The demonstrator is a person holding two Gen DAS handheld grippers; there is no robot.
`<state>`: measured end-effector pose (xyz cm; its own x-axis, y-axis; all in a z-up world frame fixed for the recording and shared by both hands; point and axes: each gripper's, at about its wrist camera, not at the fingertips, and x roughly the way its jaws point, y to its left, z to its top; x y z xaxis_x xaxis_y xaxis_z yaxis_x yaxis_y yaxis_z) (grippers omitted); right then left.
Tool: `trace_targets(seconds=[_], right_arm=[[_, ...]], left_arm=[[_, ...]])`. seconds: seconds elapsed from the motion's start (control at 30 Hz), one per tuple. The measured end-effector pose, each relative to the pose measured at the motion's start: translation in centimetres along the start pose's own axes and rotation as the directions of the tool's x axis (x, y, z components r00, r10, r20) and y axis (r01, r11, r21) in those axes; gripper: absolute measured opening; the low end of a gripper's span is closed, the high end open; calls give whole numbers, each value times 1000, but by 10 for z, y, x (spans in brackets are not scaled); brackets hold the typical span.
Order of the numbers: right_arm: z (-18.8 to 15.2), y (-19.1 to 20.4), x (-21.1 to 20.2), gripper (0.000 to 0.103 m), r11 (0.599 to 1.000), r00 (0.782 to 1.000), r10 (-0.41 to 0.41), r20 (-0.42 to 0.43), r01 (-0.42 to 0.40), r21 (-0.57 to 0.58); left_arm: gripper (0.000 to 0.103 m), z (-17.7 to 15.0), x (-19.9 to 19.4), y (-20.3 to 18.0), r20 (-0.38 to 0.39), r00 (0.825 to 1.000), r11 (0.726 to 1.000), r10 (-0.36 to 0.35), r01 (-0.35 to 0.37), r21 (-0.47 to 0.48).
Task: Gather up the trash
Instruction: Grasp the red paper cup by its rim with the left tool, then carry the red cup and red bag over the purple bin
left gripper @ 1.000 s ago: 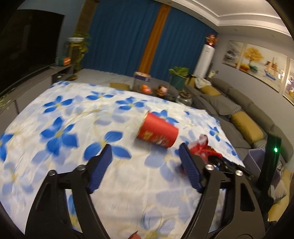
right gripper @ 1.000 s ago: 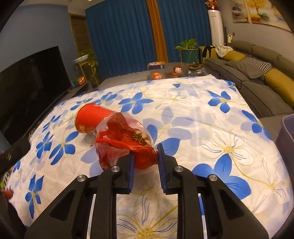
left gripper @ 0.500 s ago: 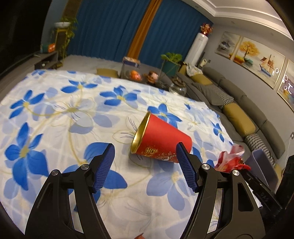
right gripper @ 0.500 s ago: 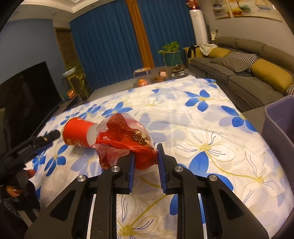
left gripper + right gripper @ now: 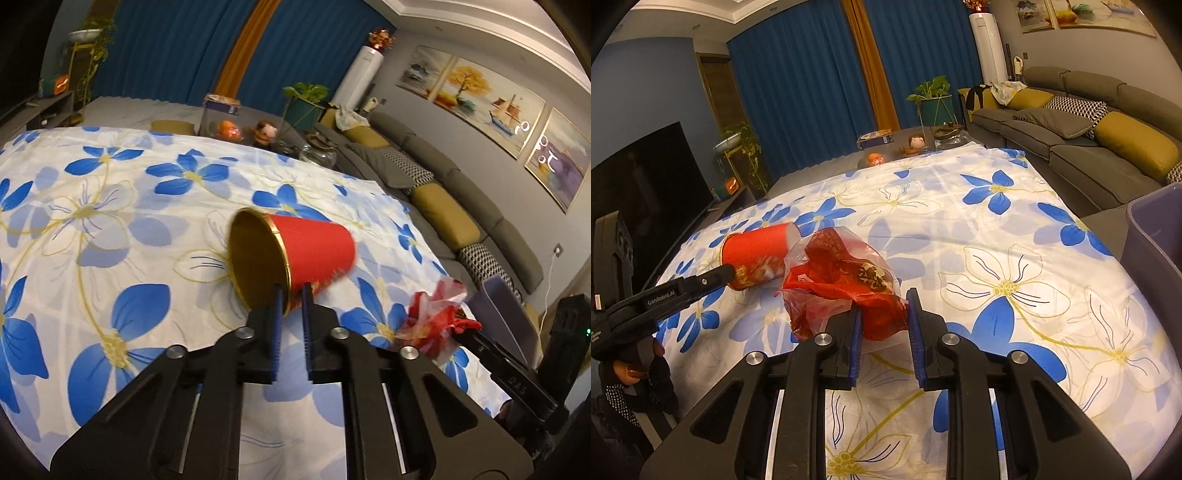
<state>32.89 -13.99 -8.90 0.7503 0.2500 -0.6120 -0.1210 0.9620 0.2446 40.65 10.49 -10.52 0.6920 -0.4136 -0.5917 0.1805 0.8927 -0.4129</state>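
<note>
A red paper cup (image 5: pixel 314 247) with a gold inside lies on its side on the flowered cloth (image 5: pixel 110 206), mouth towards the left wrist camera. My left gripper (image 5: pixel 291 295) is closing, and its blue pads pinch the cup's lower rim wall between them. In the right wrist view the same cup (image 5: pixel 757 247) shows at the left with the left gripper's tip (image 5: pixel 727 273) at its rim. My right gripper (image 5: pixel 882 314) is shut on a crumpled red plastic bag (image 5: pixel 842 266), held just above the cloth next to the cup. That bag (image 5: pixel 439 317) also shows at the right of the left wrist view.
A grey-purple bin (image 5: pixel 1152 236) stands off the table's right edge, also seen as the bin (image 5: pixel 506 306) behind the bag. A grey sofa (image 5: pixel 1089 147) with yellow cushions runs along the right. Small ornaments and a plant (image 5: pixel 934 99) sit beyond the far edge. A television (image 5: pixel 646 184) stands left.
My left gripper came forward and down to the cup, and its wide-open jaws closed on the rim. The right gripper kept its hold on the bag, almost in place.
</note>
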Motion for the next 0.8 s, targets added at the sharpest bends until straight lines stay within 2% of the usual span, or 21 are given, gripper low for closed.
trace_targets(seconds=[0.07, 0.33, 0.6, 0.8], right_arm=[[0, 0, 0, 24, 1000, 1000, 0, 0, 0, 0], [0, -2, 0, 23, 1000, 1000, 5, 0, -5, 14], [0, -1, -2, 24, 1000, 1000, 5, 15, -5, 14], [-1, 6, -10, 24, 1000, 999, 8, 34, -8, -6]], left_arm=[[3, -2, 2, -6, -5, 1000, 1000, -8, 8, 10], [2, -14, -12, -19, 40, 999, 1000, 22, -22, -1], [2, -36, -66, -43, 105, 993, 998, 59, -60, 9], [2, -58, -104, -59, 153, 979, 990, 134, -141, 32]])
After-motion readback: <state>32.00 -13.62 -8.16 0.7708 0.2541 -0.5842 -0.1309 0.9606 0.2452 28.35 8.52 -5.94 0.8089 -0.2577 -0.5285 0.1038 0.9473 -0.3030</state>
